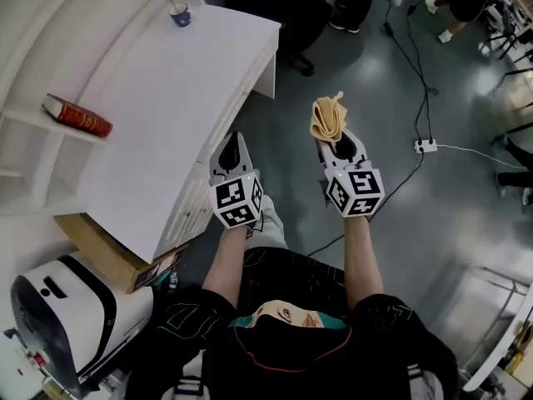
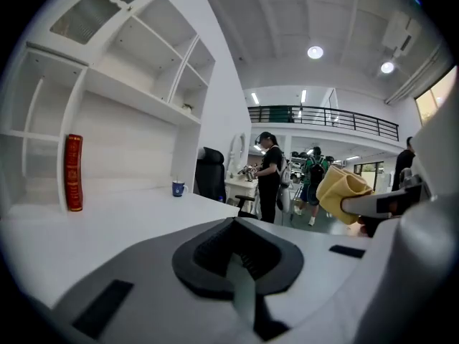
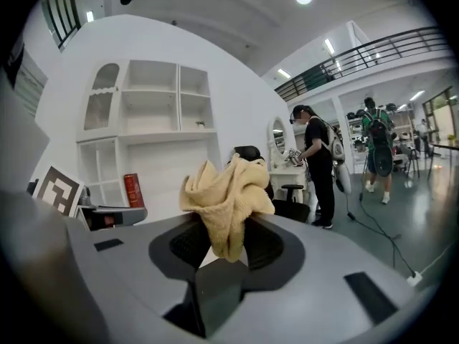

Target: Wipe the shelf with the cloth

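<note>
right gripper: we hold the right gripper (image 1: 332,139) out over the grey floor (image 1: 433,223), off the desk's front corner. Its jaws are clamped on the cloth.
cloth: yellow cloth (image 1: 327,117), bunched into a wad. It sticks out past the jaw tips, with one fold hanging down between them in the right gripper view. It touches neither desk nor shelf.
left gripper: we hold the left gripper (image 1: 235,144) level with the right one, the two side by side but apart. Its jaws are together with nothing between them, and the tip is just beside the desk edge.
desk: white desk (image 1: 191,98), to our left and ahead.
shelf: white shelf (image 1: 37,65) with open compartments, at the back of the desk and well apart from both grippers.
on shelf: a red book (image 1: 77,115), standing upright in a lower compartment in the left gripper view.
on desk: a blue cup (image 1: 180,14) near the far edge.
background: people stand by a table further back in the room.
</note>
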The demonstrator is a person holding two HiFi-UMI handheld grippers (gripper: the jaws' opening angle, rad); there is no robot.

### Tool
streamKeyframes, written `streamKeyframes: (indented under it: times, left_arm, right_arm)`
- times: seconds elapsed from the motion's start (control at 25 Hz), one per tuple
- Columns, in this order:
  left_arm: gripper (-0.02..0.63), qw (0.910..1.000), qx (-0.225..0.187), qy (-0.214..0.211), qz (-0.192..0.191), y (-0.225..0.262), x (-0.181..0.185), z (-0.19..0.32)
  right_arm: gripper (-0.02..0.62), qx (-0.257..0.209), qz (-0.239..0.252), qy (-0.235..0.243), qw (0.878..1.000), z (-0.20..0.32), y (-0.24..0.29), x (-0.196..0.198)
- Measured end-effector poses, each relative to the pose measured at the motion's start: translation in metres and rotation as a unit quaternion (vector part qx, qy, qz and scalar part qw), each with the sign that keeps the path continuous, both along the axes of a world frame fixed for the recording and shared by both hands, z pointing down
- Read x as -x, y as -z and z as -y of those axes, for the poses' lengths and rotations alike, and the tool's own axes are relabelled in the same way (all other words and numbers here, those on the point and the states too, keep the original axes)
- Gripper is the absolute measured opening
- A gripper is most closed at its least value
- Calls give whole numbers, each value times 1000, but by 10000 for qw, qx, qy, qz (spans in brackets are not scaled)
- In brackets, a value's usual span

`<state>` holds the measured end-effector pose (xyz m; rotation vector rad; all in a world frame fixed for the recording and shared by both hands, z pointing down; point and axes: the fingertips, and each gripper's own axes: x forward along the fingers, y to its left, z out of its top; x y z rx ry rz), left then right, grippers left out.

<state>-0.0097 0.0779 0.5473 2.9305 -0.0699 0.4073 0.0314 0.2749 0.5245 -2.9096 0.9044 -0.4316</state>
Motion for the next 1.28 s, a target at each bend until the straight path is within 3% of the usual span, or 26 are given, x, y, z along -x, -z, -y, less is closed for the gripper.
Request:
streamKeyframes:
  times: [0.24,0.52,0.76,0.92,1.28]
  left_arm:
    - [0,9990,287,252,242,-27,-57,60]
    - [0,9990,369,56,233,-26,-100,67]
    - [0,9951,289,945,-14,-6,-122,140]
    - [0,9883,242,1503,-35,-7,-137,184]
    - [0,9710,-1,2392,-59,16,-179,244]
  right_arm:
    - [121,316,167,241,9991,63,-12,-60]
    - [121,411,231,280,9985,86,-12,-108]
    - [121,311,89,1009,9944,152,-2,-156]
    - [121,232,-10,1699,9852,212,-2,-184]
    - [121,-119,72,2721,9622,307,10,-261]
